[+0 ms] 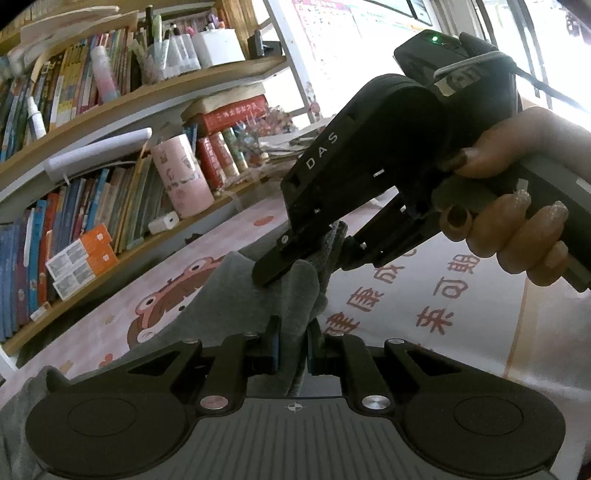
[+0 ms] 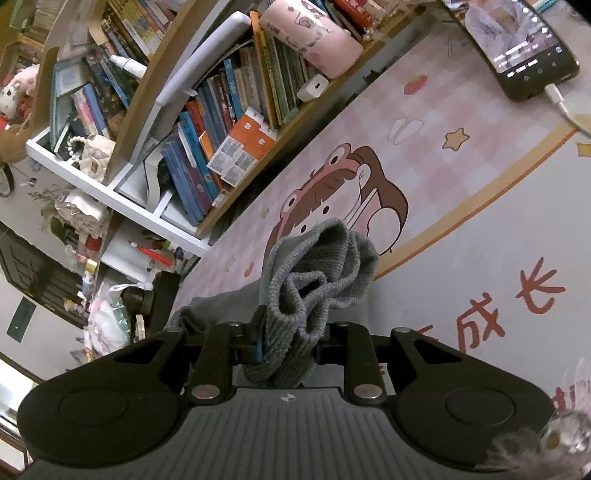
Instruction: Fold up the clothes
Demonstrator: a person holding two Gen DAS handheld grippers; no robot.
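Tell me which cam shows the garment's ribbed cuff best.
Right wrist: the grey garment's ribbed cuff bunches open just ahead of the right tongs. Left wrist shows only a sliver of ribbing, behind the right tongs' tip.

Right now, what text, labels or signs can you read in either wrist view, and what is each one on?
"DAS": white letters on the black body of the right gripper.
"康", "成", "可", "期": red characters on the desk mat.
"成长": red characters on the same mat, right wrist view.
Book spines, red boxes, orange-and-white cartons, wall chart and phone screen: printed, but too small or blurred to read.
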